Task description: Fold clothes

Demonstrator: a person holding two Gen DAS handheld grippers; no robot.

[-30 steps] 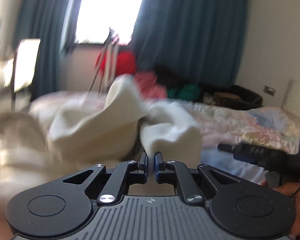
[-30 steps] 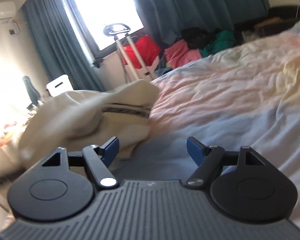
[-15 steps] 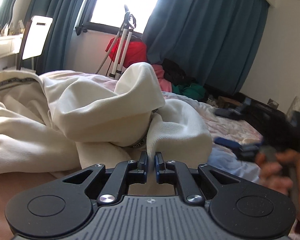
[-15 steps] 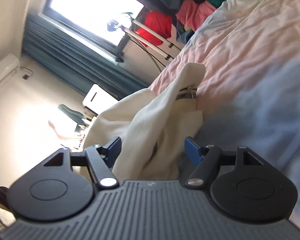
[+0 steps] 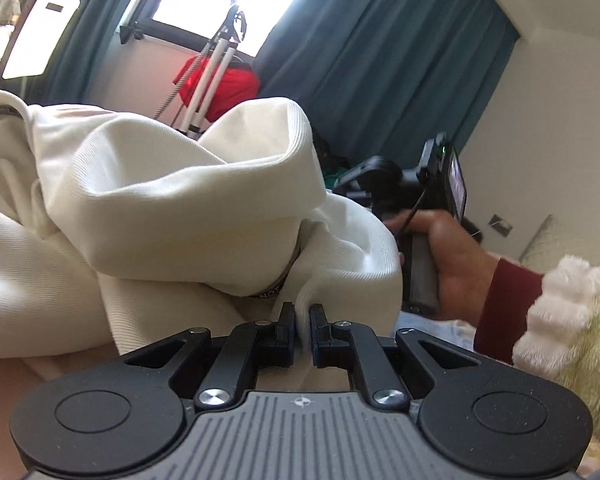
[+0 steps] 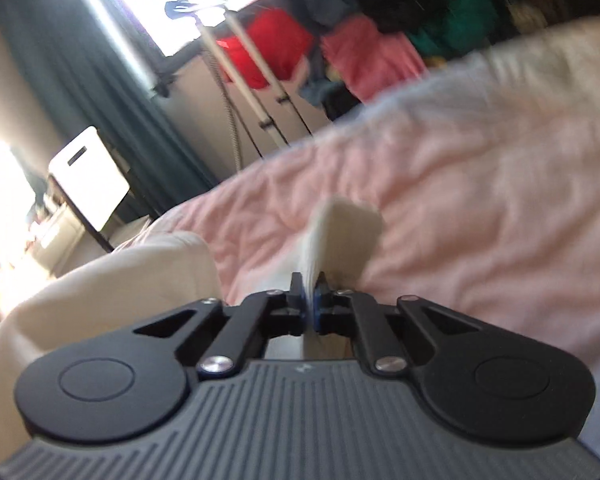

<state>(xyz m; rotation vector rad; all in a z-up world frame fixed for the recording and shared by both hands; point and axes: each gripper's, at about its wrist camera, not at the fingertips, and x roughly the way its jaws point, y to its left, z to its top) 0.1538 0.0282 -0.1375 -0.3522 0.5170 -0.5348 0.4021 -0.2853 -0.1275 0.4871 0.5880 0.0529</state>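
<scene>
A cream ribbed garment [image 5: 148, 208] lies bunched on the bed, with a dark lettered band showing in a fold. My left gripper [image 5: 302, 312] is shut on a ribbed edge of it. In the right wrist view my right gripper [image 6: 310, 284] is shut on another cream edge [image 6: 340, 232] of the garment, whose bulk [image 6: 112, 280] lies to its left on the pink bedspread [image 6: 460, 220]. The right gripper's body and the hand [image 5: 456, 256] that holds it show in the left wrist view, just right of the garment.
A white walking frame [image 5: 212, 64] and a red bag [image 5: 228, 88] stand under the window. Teal curtains [image 5: 380, 80] hang behind. Piled pink, green and black clothes [image 6: 380, 56] lie beyond the bed. A white chair [image 6: 88, 176] stands at the left.
My right gripper was open beside the garment; it has swung in and shut on a cream edge. My left gripper stays shut on the fabric and has come closer to the bunched cloth.
</scene>
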